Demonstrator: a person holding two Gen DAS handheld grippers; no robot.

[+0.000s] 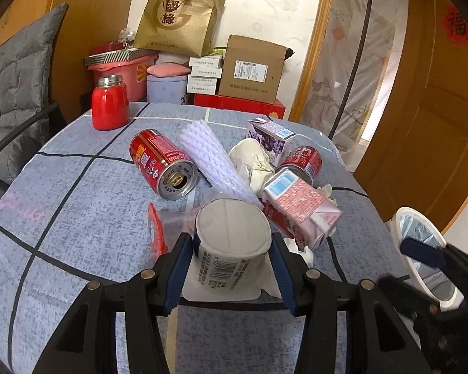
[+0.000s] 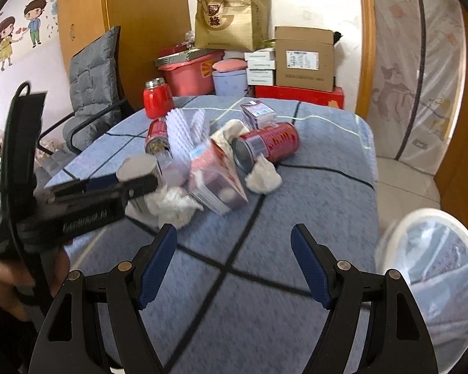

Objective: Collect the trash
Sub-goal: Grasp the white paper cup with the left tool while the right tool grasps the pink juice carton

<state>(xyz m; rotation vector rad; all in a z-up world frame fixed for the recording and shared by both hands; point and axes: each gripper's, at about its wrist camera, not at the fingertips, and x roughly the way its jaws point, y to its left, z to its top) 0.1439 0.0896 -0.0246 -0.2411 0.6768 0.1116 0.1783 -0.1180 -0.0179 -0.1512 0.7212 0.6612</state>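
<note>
An upside-down white yogurt cup (image 1: 232, 233) sits between the blue pads of my left gripper (image 1: 232, 243), which presses on both its sides. The right wrist view shows that same gripper (image 2: 134, 180) at the left with the cup (image 2: 137, 165). Beyond it lies a heap of trash: two red cans (image 1: 163, 163) (image 1: 302, 162), a pink carton (image 1: 302, 205), a purple carton (image 1: 269, 137), crumpled paper (image 1: 252, 162) and white foam netting (image 1: 212, 159). My right gripper (image 2: 234, 233) stands open over bare tablecloth, nothing between its fingers.
A white lined trash bin (image 2: 436, 268) stands off the table's right edge. A red jar (image 1: 109, 103) stands at the far left of the table (image 1: 62, 187). Behind it are a grey cushioned chair (image 1: 18, 78), stacked boxes (image 1: 252, 68) and a gold paper bag (image 1: 177, 18).
</note>
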